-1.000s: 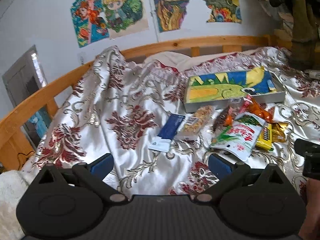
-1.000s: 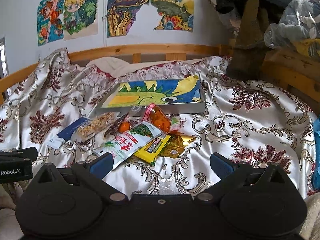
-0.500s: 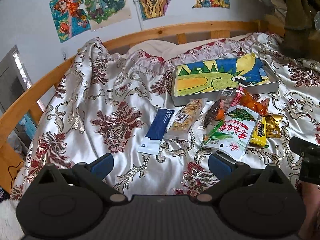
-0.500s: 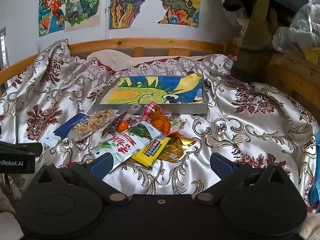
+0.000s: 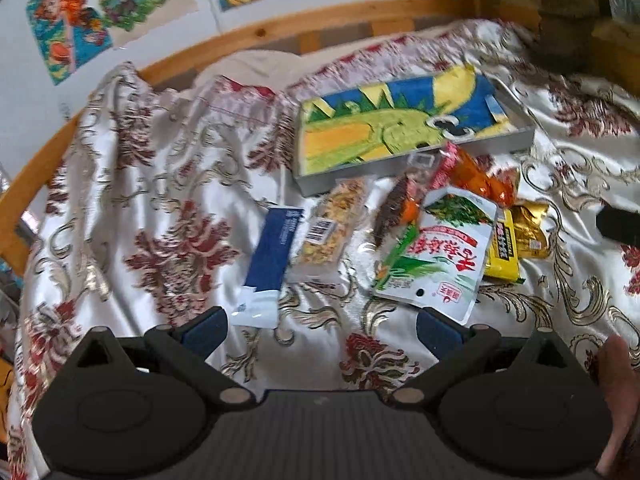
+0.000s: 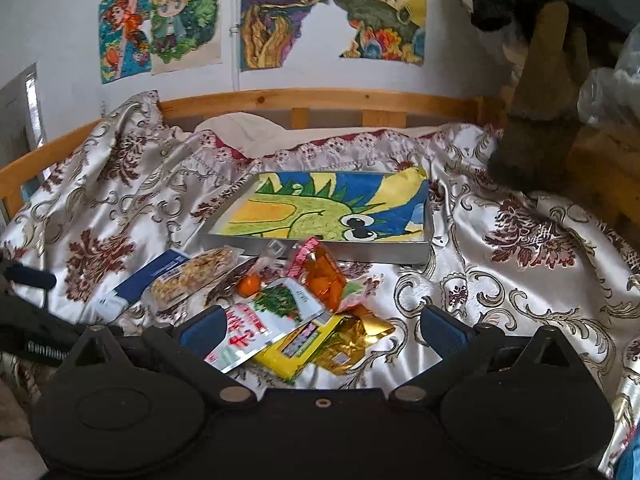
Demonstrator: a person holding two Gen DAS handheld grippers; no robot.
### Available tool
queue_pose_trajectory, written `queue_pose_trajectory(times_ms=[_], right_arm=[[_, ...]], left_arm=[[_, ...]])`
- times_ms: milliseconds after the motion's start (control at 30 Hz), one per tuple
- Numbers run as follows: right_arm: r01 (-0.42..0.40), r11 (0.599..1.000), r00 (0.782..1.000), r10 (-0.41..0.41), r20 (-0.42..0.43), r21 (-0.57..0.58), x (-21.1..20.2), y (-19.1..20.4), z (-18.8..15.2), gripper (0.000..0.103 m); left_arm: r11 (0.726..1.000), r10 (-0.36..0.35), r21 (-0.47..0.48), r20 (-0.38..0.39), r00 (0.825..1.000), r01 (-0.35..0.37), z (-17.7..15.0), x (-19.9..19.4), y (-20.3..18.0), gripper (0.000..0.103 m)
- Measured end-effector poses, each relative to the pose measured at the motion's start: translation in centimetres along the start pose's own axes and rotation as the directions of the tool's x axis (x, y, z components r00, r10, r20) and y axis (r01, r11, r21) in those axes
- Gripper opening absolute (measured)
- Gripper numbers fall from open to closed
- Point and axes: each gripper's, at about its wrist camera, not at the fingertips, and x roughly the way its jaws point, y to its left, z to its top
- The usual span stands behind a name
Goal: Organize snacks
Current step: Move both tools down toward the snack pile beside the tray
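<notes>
Ahead of both my wide-open, empty jaws, on the satin bedspread [image 6: 500,292], lies the shallow grey tray with a dinosaur drawing [image 6: 332,246]. Nearer my right gripper [image 6: 320,330], the white-green foil pouch [image 6: 260,328] looks light and slippery; I'd pinch its edge. The left gripper [image 5: 320,330] faces the stiffer navy sachet [image 5: 268,256].

Ahead of the jaws, a snack heap [image 5: 436,236] lies flat on the bed, a shallow dragon-print tray [image 5: 404,128] beyond it.
</notes>
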Motion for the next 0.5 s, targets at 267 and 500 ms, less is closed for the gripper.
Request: queue_pose_trajectory(times_ms=[267, 500], right_arm=[[-0.024, 0.996, 0.996, 0.031, -0.089, 0.082, 4.1, -2.4, 1.0, 0.102], [-0.054, 0.988, 0.986, 0.076, -0.146, 0.146, 7.6, -4.0, 0.8, 0.102]], left_arm=[[0.998, -0.056, 0.032, -0.052, 0.997, 0.058, 1.5, 2.9, -1.1, 0.103], [0.991, -0.119, 0.058, -0.022, 0.993, 0.120, 3.0, 5.0, -1.6, 0.103]])
